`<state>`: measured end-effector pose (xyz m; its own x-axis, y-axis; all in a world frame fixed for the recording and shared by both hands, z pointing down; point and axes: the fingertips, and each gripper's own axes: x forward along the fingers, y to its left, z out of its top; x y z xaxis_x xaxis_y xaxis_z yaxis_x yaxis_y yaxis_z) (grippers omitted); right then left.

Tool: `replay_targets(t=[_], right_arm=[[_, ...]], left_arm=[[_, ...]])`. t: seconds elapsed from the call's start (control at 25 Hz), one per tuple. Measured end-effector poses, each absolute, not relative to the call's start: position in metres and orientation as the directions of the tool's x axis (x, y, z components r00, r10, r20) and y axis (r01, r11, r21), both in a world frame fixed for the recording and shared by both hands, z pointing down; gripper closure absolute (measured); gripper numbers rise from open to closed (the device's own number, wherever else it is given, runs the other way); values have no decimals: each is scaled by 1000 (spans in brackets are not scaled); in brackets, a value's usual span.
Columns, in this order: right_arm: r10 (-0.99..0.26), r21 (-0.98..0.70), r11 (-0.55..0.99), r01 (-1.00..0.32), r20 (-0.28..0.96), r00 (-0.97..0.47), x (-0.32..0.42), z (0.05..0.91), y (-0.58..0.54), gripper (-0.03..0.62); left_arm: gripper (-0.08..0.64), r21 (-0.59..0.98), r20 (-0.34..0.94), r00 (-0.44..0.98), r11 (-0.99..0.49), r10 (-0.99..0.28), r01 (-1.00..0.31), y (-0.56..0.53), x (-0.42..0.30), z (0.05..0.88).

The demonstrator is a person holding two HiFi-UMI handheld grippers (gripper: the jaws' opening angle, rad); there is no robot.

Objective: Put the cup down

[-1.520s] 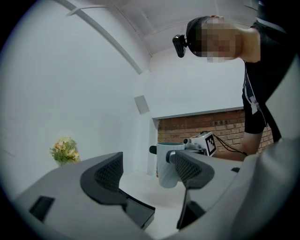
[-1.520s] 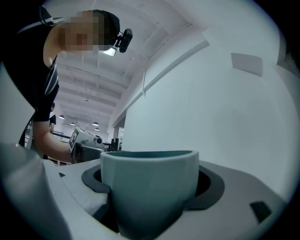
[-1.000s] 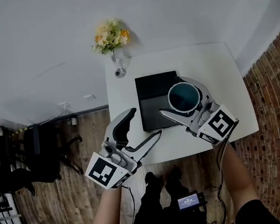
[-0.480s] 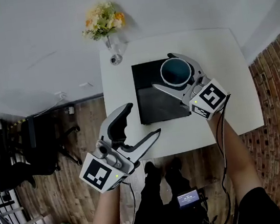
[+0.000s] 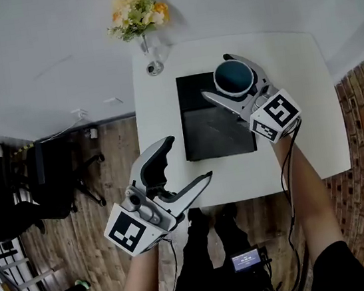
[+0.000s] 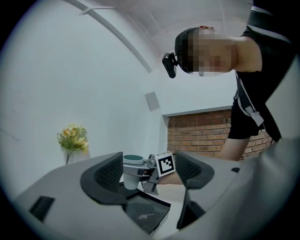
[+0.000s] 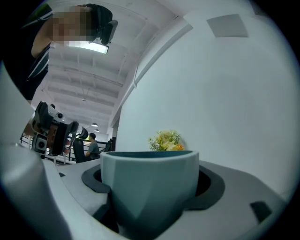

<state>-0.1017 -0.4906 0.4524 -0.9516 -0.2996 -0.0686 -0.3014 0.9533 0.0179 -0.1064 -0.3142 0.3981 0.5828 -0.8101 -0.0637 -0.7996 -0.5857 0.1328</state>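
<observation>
Cup (image 5: 233,77): you've carried it along the mat (image 5: 211,134) to its far right corner, lower.
Right tool (image 5: 216,76): clamped round the cup.
Left tool (image 5: 187,161): spread, empty.
Next: likely set down, release.

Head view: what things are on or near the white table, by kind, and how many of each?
cup: 1
black mat: 1
vase of flowers: 1
grippers: 2, the left gripper and the right gripper
Total: 5
</observation>
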Motion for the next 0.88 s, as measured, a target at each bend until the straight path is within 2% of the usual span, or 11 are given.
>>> replay_targets(t=[0.44,0.88], right_arm=[[-220,-55,975,-217,-42,-975,-104,478,-521,173],[-154,-19,988,-154,6,-988,-124,497,-523,173]], left_arm=[[207,158,-65,547,-549,-835,-821,-325,-111,407],[207,163,-58,527,-529,-848,-833,-333,-117,416]])
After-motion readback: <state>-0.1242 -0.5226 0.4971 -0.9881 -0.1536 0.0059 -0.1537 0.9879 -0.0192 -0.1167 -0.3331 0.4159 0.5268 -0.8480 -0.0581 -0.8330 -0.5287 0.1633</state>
